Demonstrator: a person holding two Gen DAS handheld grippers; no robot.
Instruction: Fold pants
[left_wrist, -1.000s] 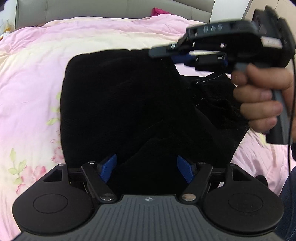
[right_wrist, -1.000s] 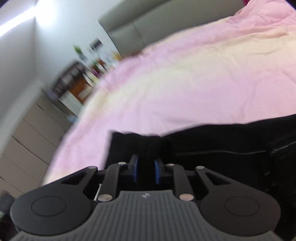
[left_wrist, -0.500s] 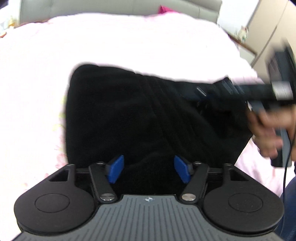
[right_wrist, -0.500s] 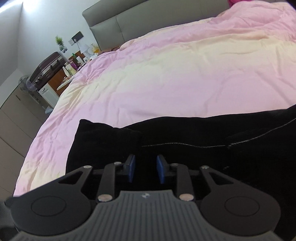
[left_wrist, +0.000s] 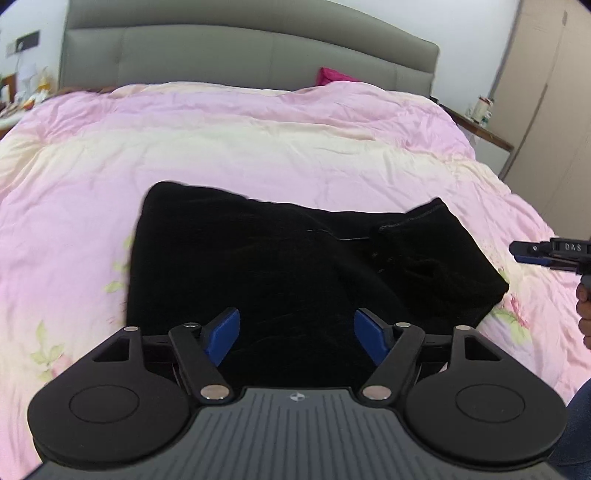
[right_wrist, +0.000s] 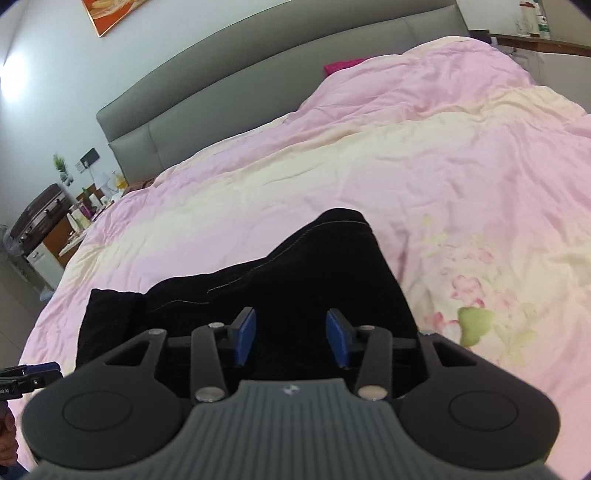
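Now the black pants (left_wrist: 288, 266) lie as a folded, roughly rectangular bundle on the pink floral duvet (left_wrist: 258, 147), near the foot of the bed and well apart from the grey headboard (left_wrist: 240, 51). Both tools hang above the cloth with nothing in them: the left gripper (left_wrist: 295, 332) has its jaws wide, and the right gripper (right_wrist: 291, 336) has its jaws apart too, somewhat narrower. Judging from the compact shape, the fold looks nearly or fully done; what seems left is tidying. The corner on the right side of the bundle, where a stitched hem (left_wrist: 417, 218) sits bunched and raised, is the place to attend to. To do this well, pinch only the top layer at that hem, draw it flat toward the edge, and press lightly so lower layers do not shift.
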